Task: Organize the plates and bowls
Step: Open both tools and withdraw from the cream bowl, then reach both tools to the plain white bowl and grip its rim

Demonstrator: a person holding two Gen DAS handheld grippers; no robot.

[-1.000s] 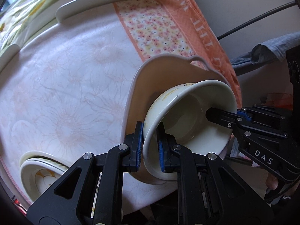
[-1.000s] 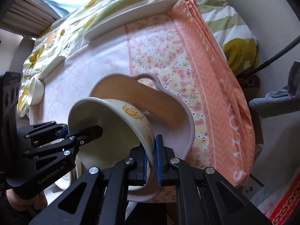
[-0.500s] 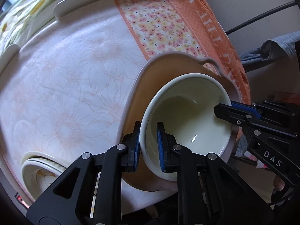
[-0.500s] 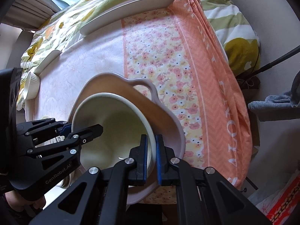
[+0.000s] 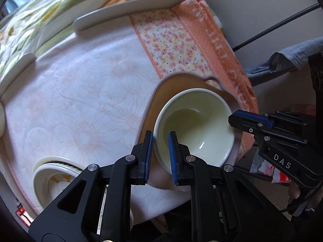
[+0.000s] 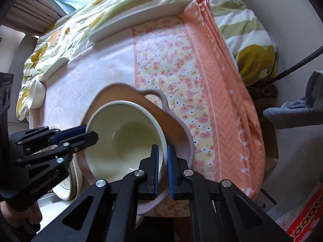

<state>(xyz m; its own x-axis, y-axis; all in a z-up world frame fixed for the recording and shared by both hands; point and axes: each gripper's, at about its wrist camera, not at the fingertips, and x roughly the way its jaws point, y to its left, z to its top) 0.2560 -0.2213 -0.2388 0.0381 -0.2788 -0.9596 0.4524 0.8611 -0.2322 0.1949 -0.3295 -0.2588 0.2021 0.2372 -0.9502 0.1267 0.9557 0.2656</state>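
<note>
A cream bowl (image 5: 193, 129) with its mouth up hangs inside a wider pink handled dish (image 5: 161, 92) near the bed's front edge. My left gripper (image 5: 160, 157) is shut on the bowl's near rim, one blue pad inside and one outside. On the opposite rim, my right gripper (image 5: 234, 117) is shut too. In the right wrist view the same bowl (image 6: 121, 137) sits over the pink dish (image 6: 175, 125), with my right gripper (image 6: 163, 169) pinching its rim and my left gripper (image 6: 89, 133) on the far side. Whether the bowl rests on the dish I cannot tell.
A stack of cream plates (image 5: 54, 179) sits at the front left. A long white plate (image 5: 125, 10), a smaller plate (image 6: 54, 68) and a ribbed ramekin (image 6: 36, 96) lie farther back. An orange floral cloth (image 6: 201, 80) covers the right side. A grey garment (image 6: 292, 111) hangs off to the right.
The bowl has swung from lying on its side to mouth up over the pink dish. Both grippers stayed shut on its rim, and the view has drawn back from the bed.
</note>
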